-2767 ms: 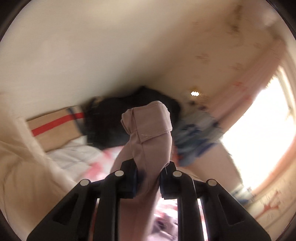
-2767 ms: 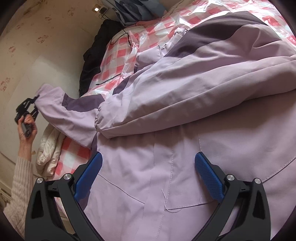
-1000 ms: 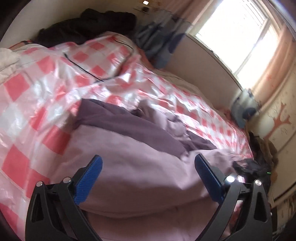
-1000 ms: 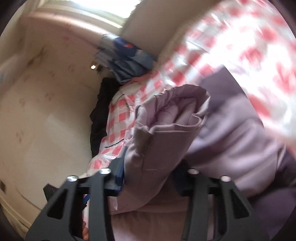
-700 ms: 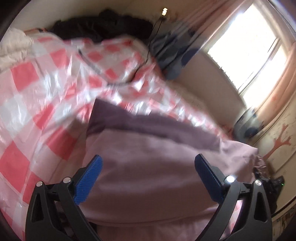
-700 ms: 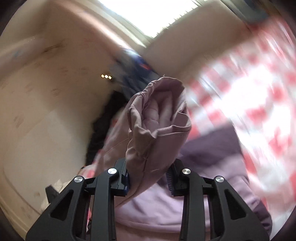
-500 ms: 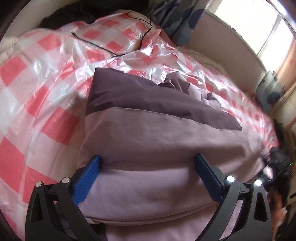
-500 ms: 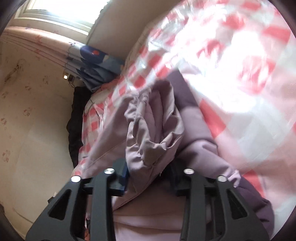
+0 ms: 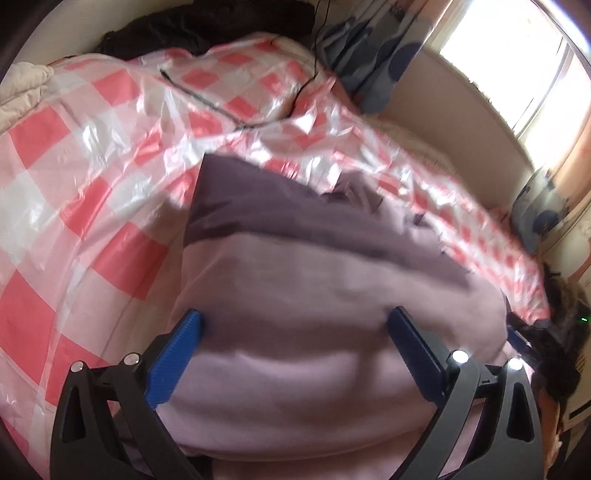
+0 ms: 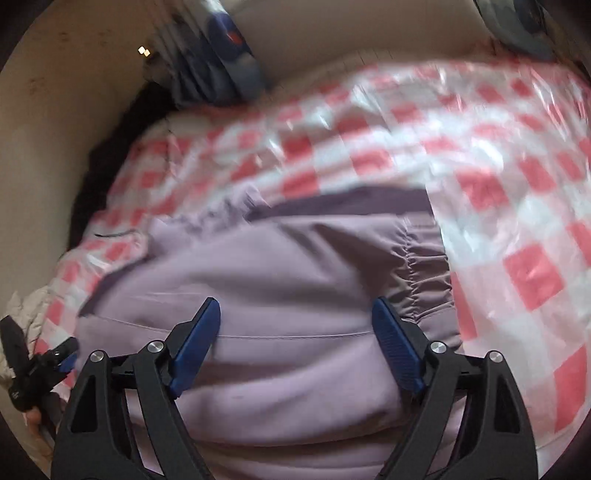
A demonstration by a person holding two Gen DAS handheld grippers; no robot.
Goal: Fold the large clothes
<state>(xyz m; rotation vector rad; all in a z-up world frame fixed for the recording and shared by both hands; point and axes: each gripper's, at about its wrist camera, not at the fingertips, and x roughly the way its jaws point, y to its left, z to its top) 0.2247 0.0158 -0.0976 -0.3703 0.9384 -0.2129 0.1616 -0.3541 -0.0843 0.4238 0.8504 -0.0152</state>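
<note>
A: Identify the work surface and the garment's location.

B: A bed draped in a glossy red-and-white checked plastic sheet [image 9: 92,206]. The padded lilac jacket with dark purple panels [image 9: 314,332] lies folded on it, filling the 6 o'clock half of both wrist views. The sheet probably keeps the bedding clean and lets fabric slide.

A: Left gripper status?

B: The left gripper with blue pads [image 9: 295,321] stands wide open above the jacket's body, holding nothing; fabric lies below the pads, ungripped.

A: Right gripper?

B: The right gripper with blue pads [image 10: 295,310] has its jaws opening. Nothing is clamped; the gathered elastic cuff [image 10: 424,273] lies flat at 2 o'clock from its tips. Judgement: the sleeve is laid across the body to narrow the bundle.

A: Containers?

B: None visible. Dark clothing [image 9: 207,26] is heaped at 12 o'clock, beyond the sheet.
</note>
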